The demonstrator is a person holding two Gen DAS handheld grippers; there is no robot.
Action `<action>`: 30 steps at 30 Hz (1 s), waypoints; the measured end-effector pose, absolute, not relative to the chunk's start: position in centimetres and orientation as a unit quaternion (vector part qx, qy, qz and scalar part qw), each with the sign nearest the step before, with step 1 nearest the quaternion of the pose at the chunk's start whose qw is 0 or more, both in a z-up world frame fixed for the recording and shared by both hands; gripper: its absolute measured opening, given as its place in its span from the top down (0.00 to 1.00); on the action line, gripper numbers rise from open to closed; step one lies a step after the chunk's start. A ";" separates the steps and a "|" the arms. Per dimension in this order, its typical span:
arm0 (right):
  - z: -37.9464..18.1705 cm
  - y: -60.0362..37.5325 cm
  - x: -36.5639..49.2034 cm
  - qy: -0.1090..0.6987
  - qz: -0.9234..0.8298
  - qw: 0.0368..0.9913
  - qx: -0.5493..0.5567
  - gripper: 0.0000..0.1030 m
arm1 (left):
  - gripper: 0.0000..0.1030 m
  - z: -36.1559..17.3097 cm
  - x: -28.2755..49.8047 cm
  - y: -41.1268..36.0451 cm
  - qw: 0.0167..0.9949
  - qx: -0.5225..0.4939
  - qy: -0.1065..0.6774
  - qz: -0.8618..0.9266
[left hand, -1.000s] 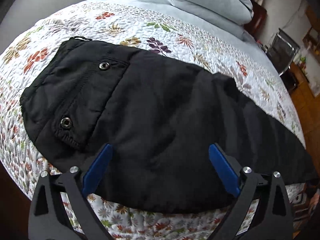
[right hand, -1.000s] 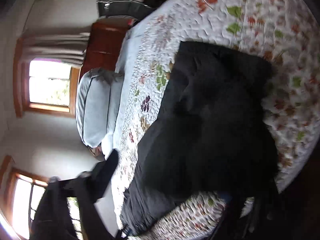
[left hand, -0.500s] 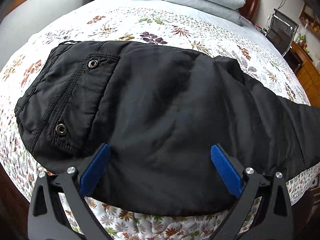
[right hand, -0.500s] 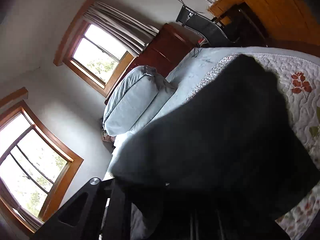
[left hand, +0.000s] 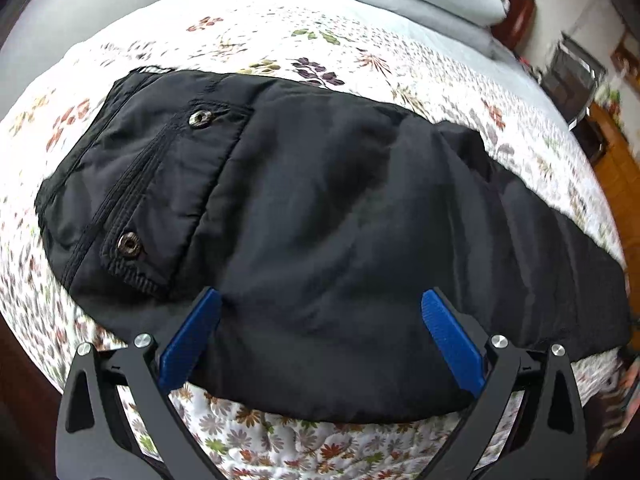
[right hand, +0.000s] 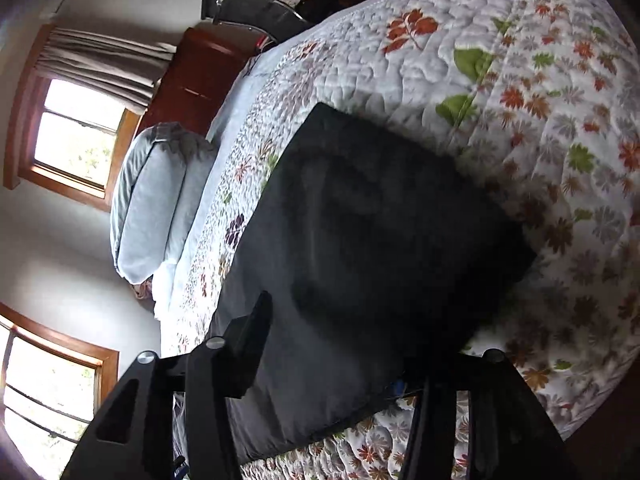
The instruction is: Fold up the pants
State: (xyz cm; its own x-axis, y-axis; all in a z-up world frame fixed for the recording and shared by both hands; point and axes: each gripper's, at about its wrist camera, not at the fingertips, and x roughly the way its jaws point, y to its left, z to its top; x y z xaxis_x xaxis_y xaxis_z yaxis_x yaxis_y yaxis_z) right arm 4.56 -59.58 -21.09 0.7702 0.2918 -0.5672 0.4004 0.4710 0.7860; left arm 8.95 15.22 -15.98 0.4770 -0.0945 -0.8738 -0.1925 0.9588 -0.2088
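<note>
Pants (left hand: pixel 320 220): we see smooth black fabric with a soft sheen, laid lengthwise across the bed; a stitched pocket flap carries two round metal snaps (left hand: pixel 129 243).
Quilt (left hand: pixel 360 64): white, puckered stitching, printed with rust, green and purple leaves and flowers.
Pillows (right hand: pixel 148 200): pale blue, plump, stacked at the headboard end.
Left gripper (left hand: pixel 320 332): our blue ribbed pads stand wide apart over the near edge of the cloth, pinching nothing.
Right gripper (right hand: pixel 360 344): black fingers have just been opening; the leg end lies between them, and we cannot tell whether they press it.
</note>
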 end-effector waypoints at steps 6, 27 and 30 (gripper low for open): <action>-21.2 -61.0 1.7 0.325 -0.061 0.785 0.523 0.51 | 0.03 -15.6 7.8 16.5 0.850 -0.166 0.497 0.045; -21.5 -61.3 -2.5 0.335 -0.106 0.797 0.492 0.41 | 0.03 -14.0 4.7 17.7 0.854 -0.176 0.482 0.086; -21.5 -61.6 -3.8 0.313 -0.089 0.789 0.521 0.41 | 0.03 -13.0 3.7 18.2 0.859 -0.186 0.464 0.111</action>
State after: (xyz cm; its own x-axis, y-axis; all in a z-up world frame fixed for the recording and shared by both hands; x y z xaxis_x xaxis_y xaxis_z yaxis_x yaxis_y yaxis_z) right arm -3.79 -61.59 -21.54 0.7889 0.1858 -0.5857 0.4654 0.4419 0.7669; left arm 3.72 18.24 -12.97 0.5456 0.0180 -0.8379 -0.3635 0.9059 -0.2172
